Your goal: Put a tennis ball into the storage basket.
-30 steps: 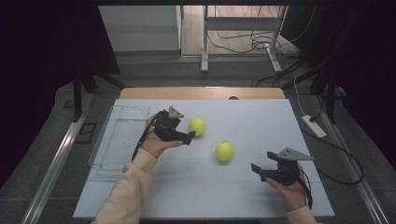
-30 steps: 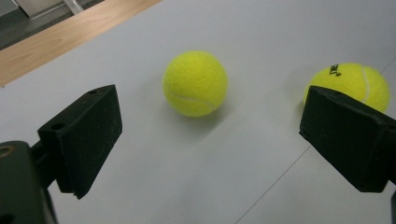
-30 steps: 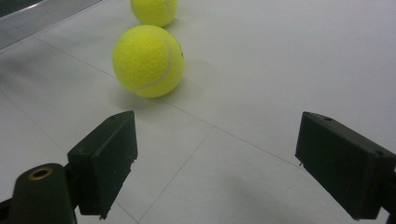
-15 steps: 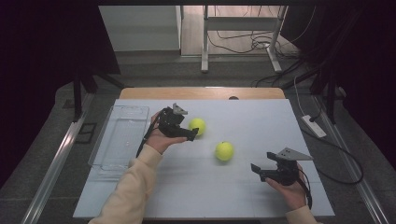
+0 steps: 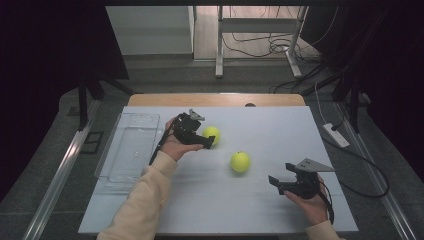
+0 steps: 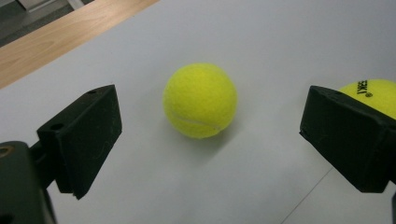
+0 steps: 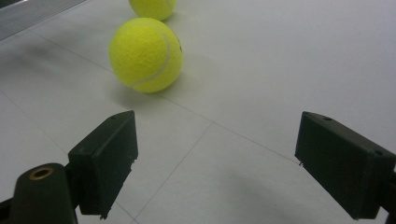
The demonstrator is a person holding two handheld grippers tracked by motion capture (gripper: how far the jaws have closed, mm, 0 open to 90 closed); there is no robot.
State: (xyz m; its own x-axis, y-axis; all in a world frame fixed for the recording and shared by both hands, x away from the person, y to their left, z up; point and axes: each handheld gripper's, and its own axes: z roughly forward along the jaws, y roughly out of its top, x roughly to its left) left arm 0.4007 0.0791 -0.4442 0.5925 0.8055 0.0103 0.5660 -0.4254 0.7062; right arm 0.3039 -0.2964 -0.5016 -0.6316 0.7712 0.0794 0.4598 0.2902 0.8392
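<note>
— Left gripper (image 5: 206,142): jaws spread wide, nothing clamped. Closing in on the far fuzzy yellow-green tennis ball (image 5: 211,134), lined up between the jaws in the left gripper view (image 6: 200,100) but not yet touched.

— And the second fuzzy yellow-green tennis ball (image 5: 240,161)?

— Resting on the pale grey table top (image 5: 260,210), near the middle, a little apart from the first. Seen close ahead in the right gripper view (image 7: 145,54).

— Right gripper (image 5: 278,183)?

— Also gaping, holding nothing, parked low at the near right, well apart from both balls.

— Clear rectangular plastic tray (image 5: 131,150)?

— At the left edge of the table, seemingly with nothing inside. Probably the destination.

— Progress, then?

— Barely started, by the look of it. Neither ball grasped, neither in the tray. Left to do: grip the far ball, carry it over, then likely the same for the other.
</note>
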